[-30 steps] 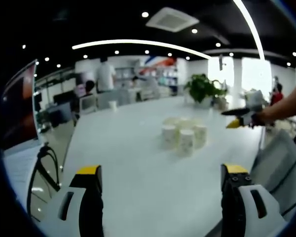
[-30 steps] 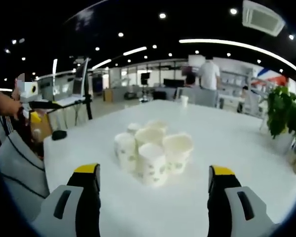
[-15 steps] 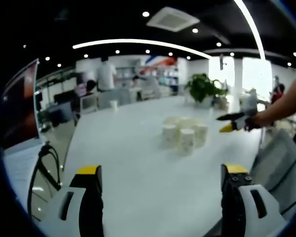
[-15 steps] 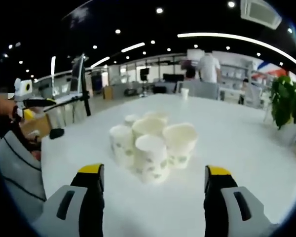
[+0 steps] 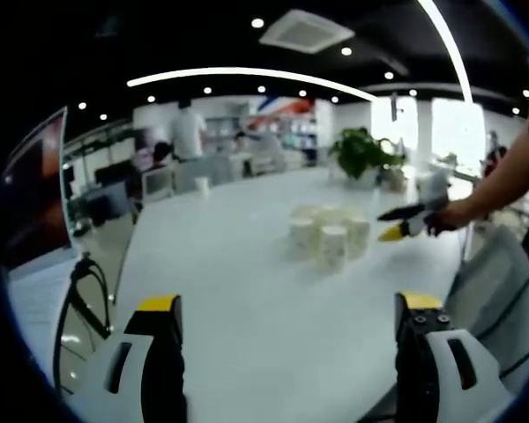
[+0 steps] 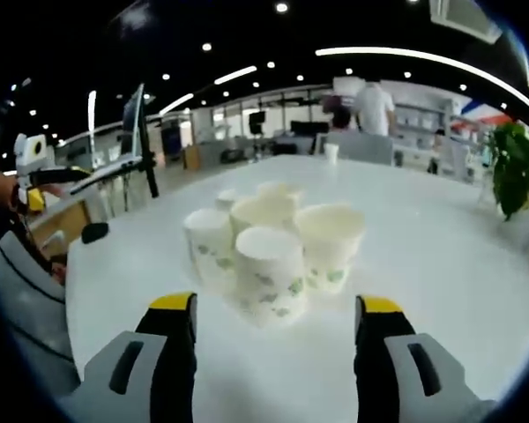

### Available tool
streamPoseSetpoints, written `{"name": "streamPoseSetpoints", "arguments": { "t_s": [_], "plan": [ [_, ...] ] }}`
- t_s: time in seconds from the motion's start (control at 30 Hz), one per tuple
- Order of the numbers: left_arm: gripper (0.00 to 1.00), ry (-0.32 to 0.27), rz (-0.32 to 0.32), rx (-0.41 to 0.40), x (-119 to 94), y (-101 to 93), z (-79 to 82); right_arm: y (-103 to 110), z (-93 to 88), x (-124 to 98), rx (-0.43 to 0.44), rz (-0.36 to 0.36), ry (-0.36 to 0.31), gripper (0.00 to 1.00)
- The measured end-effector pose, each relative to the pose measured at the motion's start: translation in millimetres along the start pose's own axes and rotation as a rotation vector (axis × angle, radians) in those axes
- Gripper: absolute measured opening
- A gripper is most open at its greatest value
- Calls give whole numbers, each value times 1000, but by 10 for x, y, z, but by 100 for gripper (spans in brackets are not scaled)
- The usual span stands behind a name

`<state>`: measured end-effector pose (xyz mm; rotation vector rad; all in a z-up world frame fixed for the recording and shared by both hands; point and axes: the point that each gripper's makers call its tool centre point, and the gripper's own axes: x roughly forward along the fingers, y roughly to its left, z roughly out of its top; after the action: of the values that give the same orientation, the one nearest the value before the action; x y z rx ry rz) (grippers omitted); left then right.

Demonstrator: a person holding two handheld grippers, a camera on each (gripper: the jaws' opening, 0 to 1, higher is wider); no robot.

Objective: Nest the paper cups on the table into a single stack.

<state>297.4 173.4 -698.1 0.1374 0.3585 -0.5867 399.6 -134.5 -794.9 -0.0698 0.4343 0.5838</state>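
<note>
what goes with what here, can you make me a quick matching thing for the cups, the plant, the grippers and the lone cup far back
Column one:
1. cluster of paper cups
2. potted plant
3. right hand-held gripper
4. lone cup

Column two:
A. jaws apart, just short of the nearest cup
B. green, at the table's far edge
C. standing upright together, mid table
D. alone on the table's far end

Pairs: 1-C, 2-B, 3-A, 4-D
</note>
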Motion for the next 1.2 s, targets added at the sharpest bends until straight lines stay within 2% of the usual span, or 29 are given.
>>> {"name": "streamPoseSetpoints", "arguments": {
  "t_s": [0.57, 0.8, 0.93, 1.07, 1.2],
  "plan": [
    [100, 43, 4, 21, -78, 33, -57, 62, -18, 355, 37, 3, 7, 56],
    [100, 39, 14, 9, -74, 53, -61, 107, 15, 467, 28, 3, 15, 53],
    [100, 20, 13, -42, -55, 45, -65, 70, 18, 513, 36, -12, 23, 49],
    [100, 17, 12, -36, -36, 42, -53, 19, 31, 538, 55, -28, 25, 39],
    [100, 7, 9, -34, -22, 38, -17, 33, 28, 537, 49, -25, 32, 39]
  ]
}}
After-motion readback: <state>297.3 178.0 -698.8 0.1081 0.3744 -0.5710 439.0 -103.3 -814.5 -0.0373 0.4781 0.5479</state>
